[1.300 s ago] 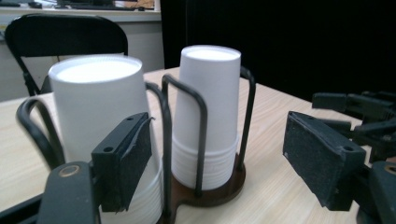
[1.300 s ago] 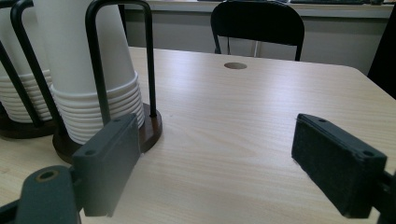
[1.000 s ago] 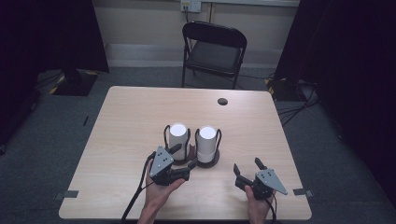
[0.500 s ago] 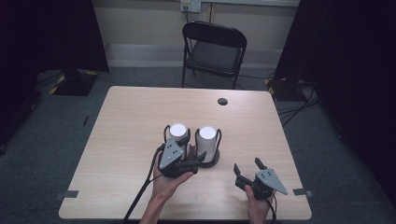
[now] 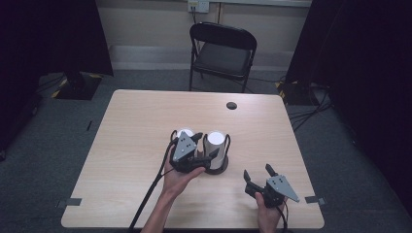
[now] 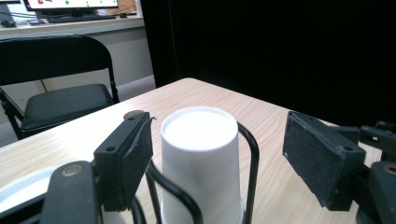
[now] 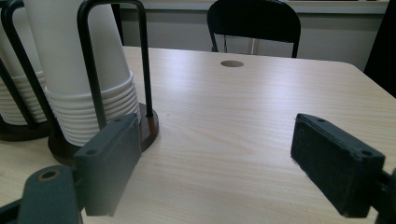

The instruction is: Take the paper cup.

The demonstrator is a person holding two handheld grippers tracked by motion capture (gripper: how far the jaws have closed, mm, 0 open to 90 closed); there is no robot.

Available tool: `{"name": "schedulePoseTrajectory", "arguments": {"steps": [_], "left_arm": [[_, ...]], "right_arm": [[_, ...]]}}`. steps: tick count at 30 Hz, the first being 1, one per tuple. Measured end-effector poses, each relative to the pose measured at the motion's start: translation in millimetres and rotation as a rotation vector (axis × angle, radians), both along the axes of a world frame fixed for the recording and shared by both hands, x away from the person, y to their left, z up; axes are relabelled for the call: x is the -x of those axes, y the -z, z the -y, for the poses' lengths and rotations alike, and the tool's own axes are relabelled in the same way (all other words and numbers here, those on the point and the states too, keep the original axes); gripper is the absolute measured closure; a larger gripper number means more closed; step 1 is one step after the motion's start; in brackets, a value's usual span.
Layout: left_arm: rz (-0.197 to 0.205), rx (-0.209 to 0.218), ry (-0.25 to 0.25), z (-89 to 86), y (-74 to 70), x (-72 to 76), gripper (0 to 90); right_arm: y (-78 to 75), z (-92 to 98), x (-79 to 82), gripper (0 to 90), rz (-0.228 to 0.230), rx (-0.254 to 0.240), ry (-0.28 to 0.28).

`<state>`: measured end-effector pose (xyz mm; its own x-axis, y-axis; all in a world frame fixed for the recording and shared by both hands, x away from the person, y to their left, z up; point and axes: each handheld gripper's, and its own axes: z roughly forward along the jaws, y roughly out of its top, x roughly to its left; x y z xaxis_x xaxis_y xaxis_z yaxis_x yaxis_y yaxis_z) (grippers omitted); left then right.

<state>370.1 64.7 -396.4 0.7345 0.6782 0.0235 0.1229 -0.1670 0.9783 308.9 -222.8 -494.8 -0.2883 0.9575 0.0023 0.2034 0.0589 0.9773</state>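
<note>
Two stacks of upturned white paper cups stand in black wire holders at the table's middle. The left stack (image 5: 183, 132) is partly hidden behind my left gripper (image 5: 205, 145). That gripper is open, and its jaws reach to either side of the top of the right stack (image 5: 215, 144). In the left gripper view the top cup (image 6: 201, 154) sits between the pads (image 6: 322, 158) with gaps on both sides, inside its wire hoop (image 6: 252, 154). My right gripper (image 5: 257, 172) is open and holds nothing near the front right edge, apart from the right stack (image 7: 79, 70).
A small dark round hole (image 5: 231, 105) lies at the table's (image 5: 136, 126) far side. A black folding chair (image 5: 221, 53) stands behind the table. The left gripper's cable (image 5: 148, 194) trails over the front edge. Dark curtains flank the room.
My left gripper has moved forward and a little right, from just in front of the holders to beside the right stack's top. The right gripper has stayed put.
</note>
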Motion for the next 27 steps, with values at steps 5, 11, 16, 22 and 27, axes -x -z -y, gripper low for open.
{"name": "schedulePoseTrajectory", "arguments": {"steps": [5, 11, 16, 22, 27], "left_arm": [[-0.020, 0.003, 0.017, 7.2, -1.9, -11.4, 24.8], [-0.021, -0.004, 0.014, 14.6, -1.1, -23.9, 24.9], [-0.031, -0.007, 0.009, 21.5, 3.6, -34.7, 24.3], [-0.028, -0.030, 0.016, 27.1, 6.4, -39.8, 27.2], [-0.034, -0.044, 0.024, 29.9, 9.8, -43.3, 30.1]], "right_arm": [[0.0, 0.0, -0.1, 15.3, 0.001, 0.001, -0.001], [0.0, -0.1, -0.2, 15.4, -0.001, 0.002, -0.002], [-0.1, -0.2, -1.2, 15.7, -0.008, 0.004, -0.002], [-0.1, 0.3, -0.9, 15.8, -0.007, 0.001, -0.006], [-0.2, 0.4, -1.1, 15.9, -0.011, -0.003, -0.005]]}}
